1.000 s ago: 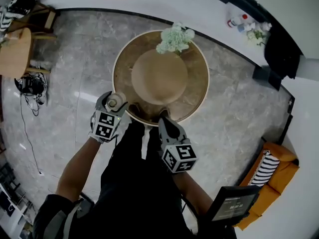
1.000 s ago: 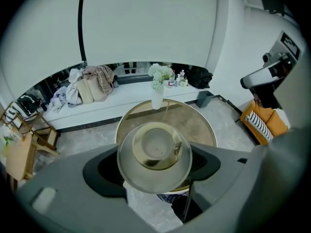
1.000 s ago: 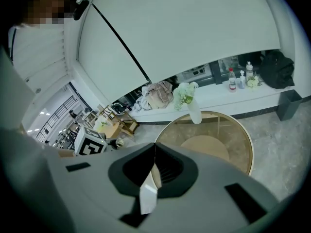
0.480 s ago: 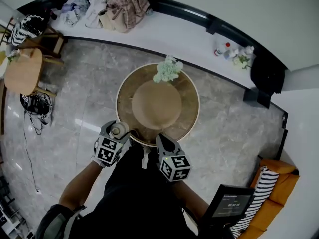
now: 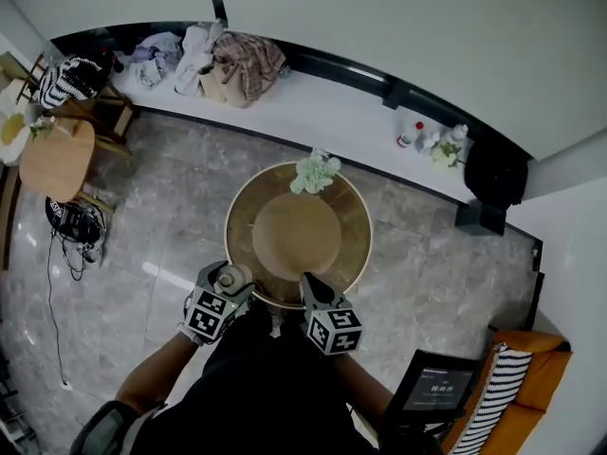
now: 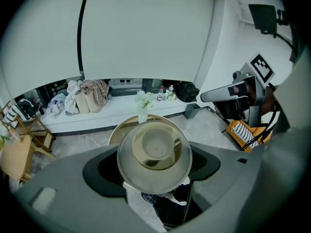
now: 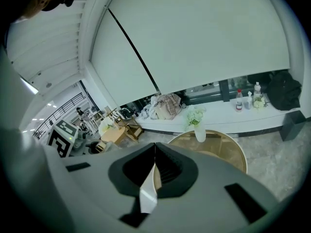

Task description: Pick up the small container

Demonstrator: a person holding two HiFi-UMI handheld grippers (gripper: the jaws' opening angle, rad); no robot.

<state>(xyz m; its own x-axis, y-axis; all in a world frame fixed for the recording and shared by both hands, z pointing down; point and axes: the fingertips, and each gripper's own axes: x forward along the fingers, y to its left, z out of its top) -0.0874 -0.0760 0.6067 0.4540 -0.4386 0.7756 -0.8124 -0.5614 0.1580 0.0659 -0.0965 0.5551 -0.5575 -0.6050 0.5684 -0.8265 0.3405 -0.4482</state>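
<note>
The small container (image 5: 228, 276) is a round, pale, see-through tub. My left gripper (image 5: 225, 282) is shut on it, just off the near-left rim of the round wooden table (image 5: 353, 218). In the left gripper view the container (image 6: 154, 155) fills the space between the dark pads, with my left gripper (image 6: 154, 166) closed round it. My right gripper (image 5: 312, 287) hangs at the table's near edge. In the right gripper view my right gripper (image 7: 154, 171) is shut, the pads pressed together on nothing.
A vase of pale flowers (image 5: 314, 172) stands on the table's far side. Behind it runs a white ledge (image 5: 332, 112) with heaped clothes (image 5: 220, 60) and bottles (image 5: 429, 138). A small wooden table (image 5: 55, 159) stands at the left, an orange sofa (image 5: 520, 387) at the lower right.
The head view has pulled back, so the table looks smaller and more of the room shows. Both grippers sit lower in the picture, nearer the body. The left one still holds the container.
</note>
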